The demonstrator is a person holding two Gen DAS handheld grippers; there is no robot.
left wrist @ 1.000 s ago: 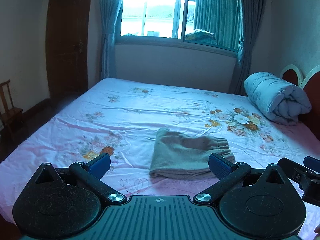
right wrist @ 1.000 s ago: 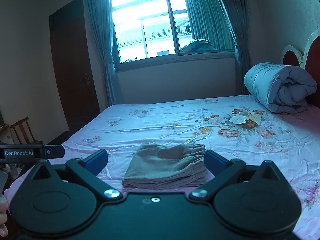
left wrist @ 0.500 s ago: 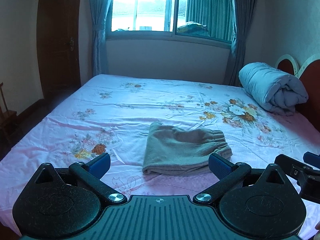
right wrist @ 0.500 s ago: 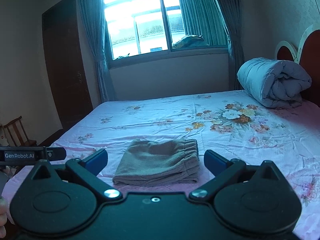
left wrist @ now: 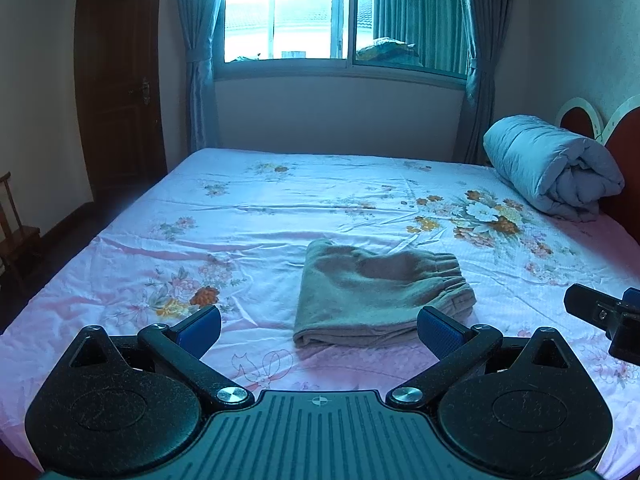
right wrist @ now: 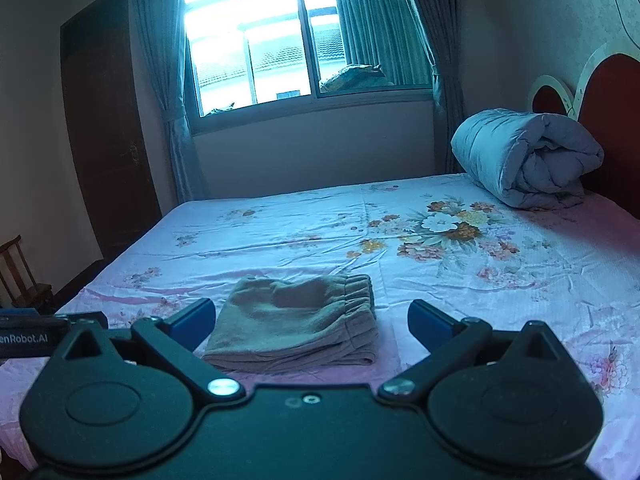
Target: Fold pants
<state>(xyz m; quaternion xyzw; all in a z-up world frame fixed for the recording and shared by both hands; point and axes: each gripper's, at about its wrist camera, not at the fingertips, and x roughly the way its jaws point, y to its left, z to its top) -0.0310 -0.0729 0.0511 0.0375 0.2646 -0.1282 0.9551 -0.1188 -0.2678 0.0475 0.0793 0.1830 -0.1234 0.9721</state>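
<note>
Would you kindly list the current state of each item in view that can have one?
pants: folded, flat on the bed, ungripped
left gripper: jaws open, empty
right gripper: jaws open, empty
duvet: rolled up by the headboard
curtains: drawn apart
door: closed

Dim room, blue cast; only light is the window (left wrist: 304,12), blown out to white glare. Bed (left wrist: 280,208) softly lit, walls dark. Strong fisheye bending at edges; focus sharp.

left wrist: low over bed (left wrist: 280,208) edge, facing window (left wrist: 340,12) | right wrist: same, just rightward | shared: folded pants (left wrist: 376,292)
</note>
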